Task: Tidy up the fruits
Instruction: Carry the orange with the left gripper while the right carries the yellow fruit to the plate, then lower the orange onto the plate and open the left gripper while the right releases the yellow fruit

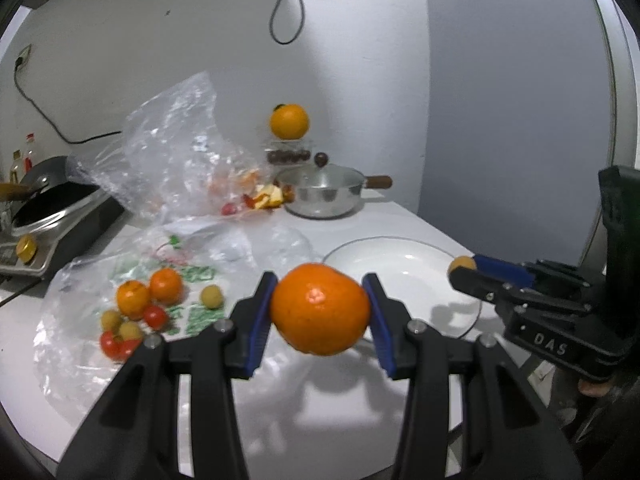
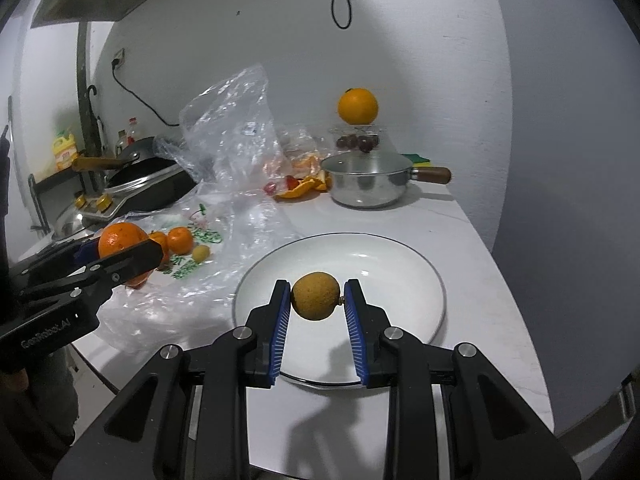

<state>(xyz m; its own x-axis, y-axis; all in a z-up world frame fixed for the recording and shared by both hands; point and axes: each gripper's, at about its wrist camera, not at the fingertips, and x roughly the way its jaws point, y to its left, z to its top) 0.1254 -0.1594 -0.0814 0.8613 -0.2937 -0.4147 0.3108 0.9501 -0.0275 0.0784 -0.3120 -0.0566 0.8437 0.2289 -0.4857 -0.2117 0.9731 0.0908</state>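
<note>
My left gripper [image 1: 320, 314] is shut on an orange tangerine [image 1: 320, 307] and holds it above the counter, left of the white plate [image 1: 404, 258]. The tangerine also shows in the right wrist view [image 2: 120, 240]. My right gripper [image 2: 316, 300] is shut on a small brown longan [image 2: 316, 296] and holds it above the white plate [image 2: 384, 260]. In the left wrist view the right gripper [image 1: 464, 270] hangs over the plate's right rim. Loose tangerines [image 1: 148, 290], cherry tomatoes [image 1: 116, 344] and longans [image 1: 211, 296] lie on a plastic bag [image 1: 80, 352] at the left.
A steel pot with a wooden handle [image 1: 320, 192] stands at the back, with fruit peels [image 1: 268, 198] beside it. A large orange [image 1: 289, 121] sits on a clear box of dark fruit. A crumpled clear bag [image 1: 168, 160] and a wok on a cooker [image 1: 44, 208] are at the left.
</note>
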